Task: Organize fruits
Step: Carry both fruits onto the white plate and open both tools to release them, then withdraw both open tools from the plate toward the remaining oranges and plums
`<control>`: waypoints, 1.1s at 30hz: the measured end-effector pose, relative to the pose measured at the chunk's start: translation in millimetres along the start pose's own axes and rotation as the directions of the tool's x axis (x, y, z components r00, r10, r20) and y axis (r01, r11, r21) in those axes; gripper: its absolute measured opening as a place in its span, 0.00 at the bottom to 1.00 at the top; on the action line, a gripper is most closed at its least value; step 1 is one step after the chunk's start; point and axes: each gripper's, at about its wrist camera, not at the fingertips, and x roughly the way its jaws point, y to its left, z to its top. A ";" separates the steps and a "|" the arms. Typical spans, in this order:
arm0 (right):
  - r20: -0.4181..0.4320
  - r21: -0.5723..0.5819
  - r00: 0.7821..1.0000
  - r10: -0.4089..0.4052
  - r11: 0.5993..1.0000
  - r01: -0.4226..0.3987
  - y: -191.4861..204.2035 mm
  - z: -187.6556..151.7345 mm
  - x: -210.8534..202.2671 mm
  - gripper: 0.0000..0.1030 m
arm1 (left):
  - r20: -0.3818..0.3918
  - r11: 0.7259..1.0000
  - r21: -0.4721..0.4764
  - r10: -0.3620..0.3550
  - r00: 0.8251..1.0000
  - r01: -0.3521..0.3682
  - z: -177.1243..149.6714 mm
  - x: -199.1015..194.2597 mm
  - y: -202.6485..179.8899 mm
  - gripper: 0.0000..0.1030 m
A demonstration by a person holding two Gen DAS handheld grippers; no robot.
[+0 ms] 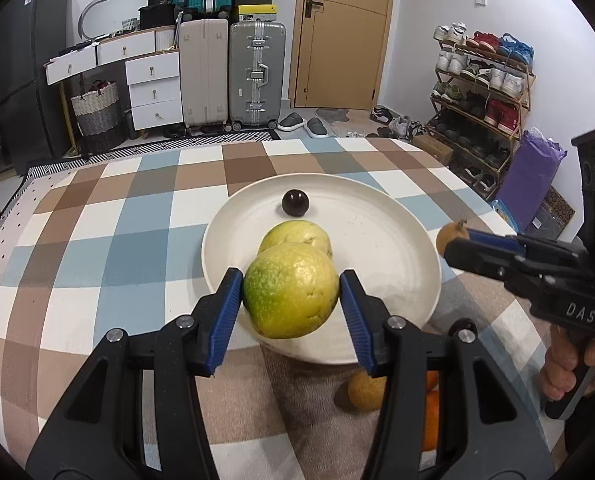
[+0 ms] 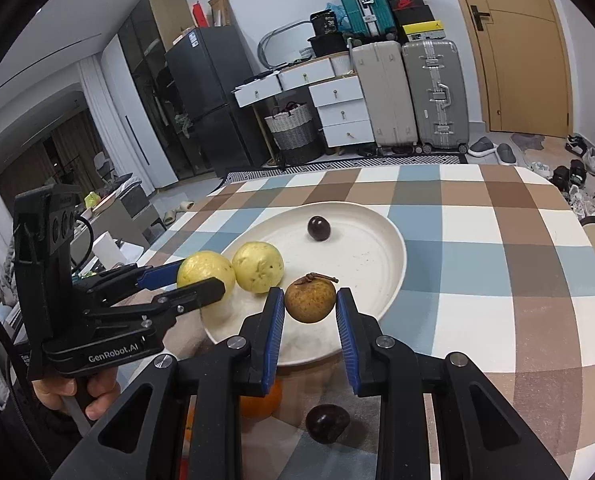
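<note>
My left gripper (image 1: pixel 291 294) is shut on a yellow-green guava (image 1: pixel 291 290) and holds it over the near rim of a white plate (image 1: pixel 377 216). A second guava (image 1: pixel 297 236) and a small dark round fruit (image 1: pixel 294 202) lie on the plate. My right gripper (image 2: pixel 310 306) is shut on a small brown fruit with a stem (image 2: pixel 310 299), above the plate's (image 2: pixel 361 256) near edge. In the right wrist view the left gripper (image 2: pixel 201 280) holds its guava (image 2: pixel 203 272) beside the plated guava (image 2: pixel 258 266). The right gripper (image 1: pixel 455 246) enters from the right in the left wrist view.
On the checked tablecloth (image 1: pixel 117 240) near me lie a brown round fruit (image 1: pixel 363 392), an orange (image 2: pixel 259 402) and a dark fruit (image 2: pixel 326 423). Suitcases (image 1: pixel 253 76), drawers and a shoe rack (image 1: pixel 481 96) stand beyond the table.
</note>
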 end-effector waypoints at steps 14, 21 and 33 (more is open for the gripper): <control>-0.055 -0.006 0.998 -0.027 1.000 0.027 -0.2 1.0 23.5 0.26 | 0.002 0.999 -0.015 0.029 1.000 -0.029 2.6 12.6 4.4 0.46; -0.064 0.027 0.997 -0.044 0.999 0.046 -8.7 -1.0 27.5 0.26 | -0.020 0.998 -0.041 0.046 0.999 -0.046 -0.3 23.1 8.3 0.46; -0.006 0.030 0.997 -0.083 0.996 0.083 -10.6 -0.2 14.9 0.65 | 0.046 0.995 -0.090 0.054 0.997 -0.050 -3.6 6.0 16.5 0.85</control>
